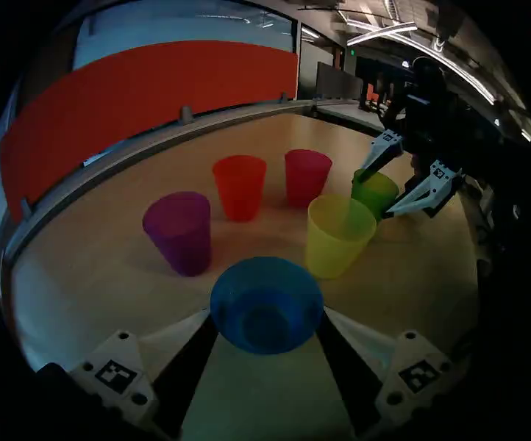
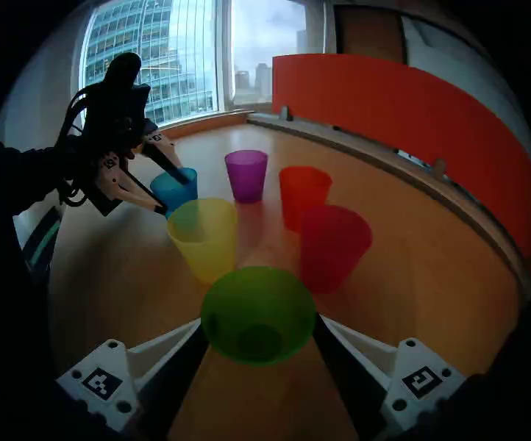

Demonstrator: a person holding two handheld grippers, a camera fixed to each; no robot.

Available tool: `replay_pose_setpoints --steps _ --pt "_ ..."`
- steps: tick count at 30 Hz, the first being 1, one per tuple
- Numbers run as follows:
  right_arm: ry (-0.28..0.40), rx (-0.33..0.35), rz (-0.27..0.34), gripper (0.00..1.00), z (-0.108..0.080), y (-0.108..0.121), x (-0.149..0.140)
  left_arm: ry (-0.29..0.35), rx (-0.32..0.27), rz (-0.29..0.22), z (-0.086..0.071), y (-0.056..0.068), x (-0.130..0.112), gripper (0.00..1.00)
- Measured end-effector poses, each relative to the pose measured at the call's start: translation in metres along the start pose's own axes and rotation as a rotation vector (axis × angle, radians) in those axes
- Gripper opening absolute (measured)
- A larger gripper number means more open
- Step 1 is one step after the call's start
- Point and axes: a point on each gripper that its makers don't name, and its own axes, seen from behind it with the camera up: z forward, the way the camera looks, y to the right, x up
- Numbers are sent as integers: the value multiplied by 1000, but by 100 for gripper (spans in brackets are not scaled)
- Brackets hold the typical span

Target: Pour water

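Wooden surface (image 1: pixel 82 294) below an orange panel (image 1: pixel 148 95): my left tongs (image 1: pixel 265 316) clasp the blue cup (image 1: pixel 265 294), and my right tongs (image 2: pixel 259 323) clasp the green cup (image 2: pixel 258 305). Both cups look like thin, light plastic, likely slick and squashable, so I'd squeeze mid-wall, gently.

I see the blue cup (image 1: pixel 266 305) and green cup (image 2: pixel 258 314) as smooth, translucent plastic. The table (image 1: pixel 82 294) looks wooden, softly glossy.
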Motion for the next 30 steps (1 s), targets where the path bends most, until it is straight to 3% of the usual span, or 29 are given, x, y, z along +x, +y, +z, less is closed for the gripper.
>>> replay_pose_setpoints --steps 14,19,30 --pt "3 2 -2 99 1 -1 1 1 -2 -3 1 0 0 86" --pt "3 1 -1 91 2 -1 1 0 -4 -4 1 1 0 85" --pt "18 10 4 90 -2 -4 5 -4 -6 -1 0 1 -1 85"
